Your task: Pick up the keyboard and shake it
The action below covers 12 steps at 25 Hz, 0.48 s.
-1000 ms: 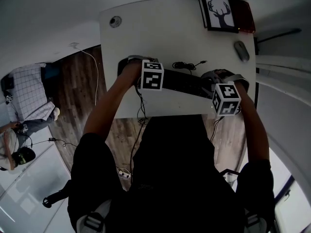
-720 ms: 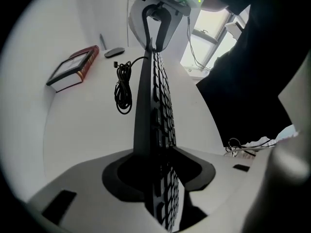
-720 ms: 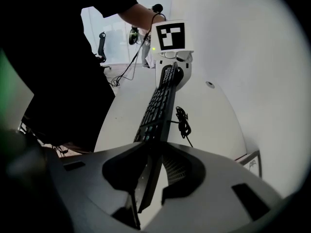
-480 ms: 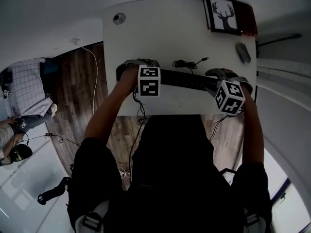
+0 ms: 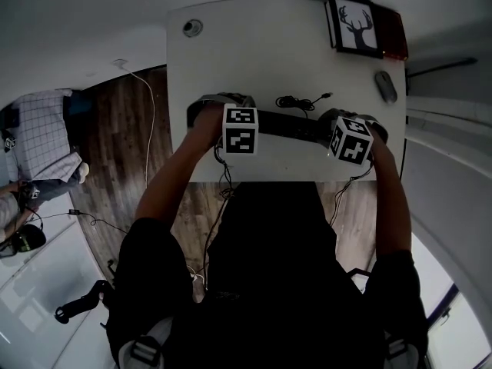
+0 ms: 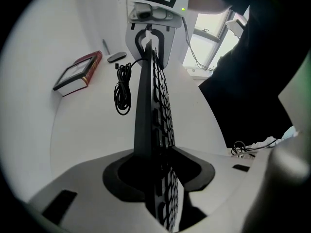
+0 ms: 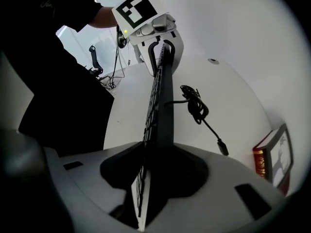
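A black keyboard (image 5: pixel 292 127) stands on its long edge just above the white table (image 5: pixel 254 44), keys facing the person. My left gripper (image 5: pixel 213 114) is shut on its left end, the jaws having just closed a little. My right gripper (image 5: pixel 347 119) is shut on its right end; its jaws have just been opening, with the keyboard between them. In the left gripper view the keyboard (image 6: pixel 153 96) runs edge-on from my left gripper (image 6: pixel 158 178) to the right gripper (image 6: pixel 150 33). The right gripper view shows the same keyboard (image 7: pixel 160 101) from the other end.
A coiled black cable (image 5: pixel 296 102) lies just behind the keyboard. A framed deer picture (image 5: pixel 355 23) on a red book sits at the far right corner, a mouse (image 5: pixel 386 85) near the right edge, a round grommet (image 5: pixel 192 28) far left. A person (image 5: pixel 38 152) sits on the floor, left.
The right gripper has shifted left and further onto the keyboard's right end and rolled. The left gripper has kept its place at the left end.
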{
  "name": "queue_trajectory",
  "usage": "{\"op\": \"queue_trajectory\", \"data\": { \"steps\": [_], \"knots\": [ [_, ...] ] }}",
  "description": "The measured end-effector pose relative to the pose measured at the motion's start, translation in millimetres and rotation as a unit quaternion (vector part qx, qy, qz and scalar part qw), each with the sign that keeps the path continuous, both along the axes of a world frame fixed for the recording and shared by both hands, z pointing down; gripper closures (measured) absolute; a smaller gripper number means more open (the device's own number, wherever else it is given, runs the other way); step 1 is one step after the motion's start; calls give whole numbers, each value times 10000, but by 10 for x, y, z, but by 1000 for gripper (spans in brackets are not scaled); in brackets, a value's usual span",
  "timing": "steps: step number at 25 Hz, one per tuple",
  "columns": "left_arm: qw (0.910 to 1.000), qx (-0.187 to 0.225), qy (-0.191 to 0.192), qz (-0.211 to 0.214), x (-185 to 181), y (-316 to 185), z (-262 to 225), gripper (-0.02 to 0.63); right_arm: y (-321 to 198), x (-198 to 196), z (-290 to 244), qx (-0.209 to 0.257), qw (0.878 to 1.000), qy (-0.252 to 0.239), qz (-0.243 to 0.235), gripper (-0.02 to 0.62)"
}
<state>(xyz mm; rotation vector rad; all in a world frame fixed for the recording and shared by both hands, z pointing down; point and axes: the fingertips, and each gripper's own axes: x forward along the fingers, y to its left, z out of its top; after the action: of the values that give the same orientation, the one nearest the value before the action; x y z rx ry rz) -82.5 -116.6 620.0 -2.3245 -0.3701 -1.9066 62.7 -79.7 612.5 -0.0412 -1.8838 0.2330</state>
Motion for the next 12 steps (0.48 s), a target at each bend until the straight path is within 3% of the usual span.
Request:
{"op": "queue_trajectory", "data": {
  "steps": [5,12],
  "knots": [
    [9998,168,55,-8,-12,-24,-69,496,-28,-17,-91,43,9997,-96,237,495],
    [9951,927,233,-259,0,-204,-252,529,-225,-1,-364,980,9948,100,266,508]
  ]
}}
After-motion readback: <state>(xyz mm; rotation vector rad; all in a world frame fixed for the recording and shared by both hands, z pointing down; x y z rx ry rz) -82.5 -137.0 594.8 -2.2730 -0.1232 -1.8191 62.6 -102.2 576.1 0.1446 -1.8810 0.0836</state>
